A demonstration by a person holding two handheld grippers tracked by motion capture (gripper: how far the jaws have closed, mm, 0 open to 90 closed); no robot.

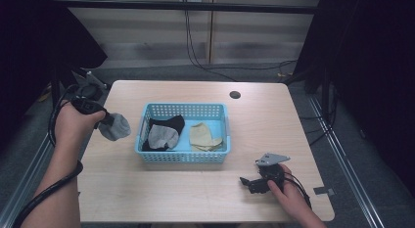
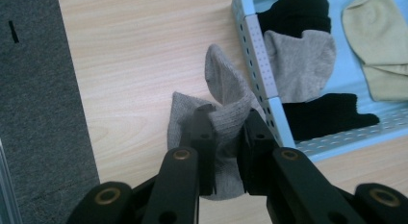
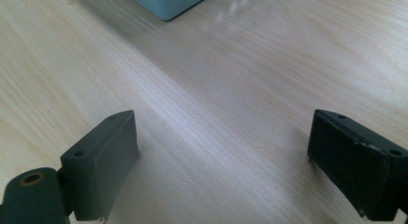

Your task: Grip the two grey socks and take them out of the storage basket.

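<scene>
Carrying a soft grey knitted sock point(image 2: 226, 118), pinched in the left gripper point(image 1: 105, 121) jaws, just left of the perforated light-blue plastic basket point(image 1: 183, 157). Next: set down on the table. Right gripper point(image 3: 221, 161) jaws wide, idle.

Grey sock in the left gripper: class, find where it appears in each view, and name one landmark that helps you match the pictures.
High view: grey sock at left, beside the blue basket, held off the table.
Left gripper view: lower centre, pinched between the jaws.
Right gripper view: not in it.
Shared landmark: the blue basket.
</scene>
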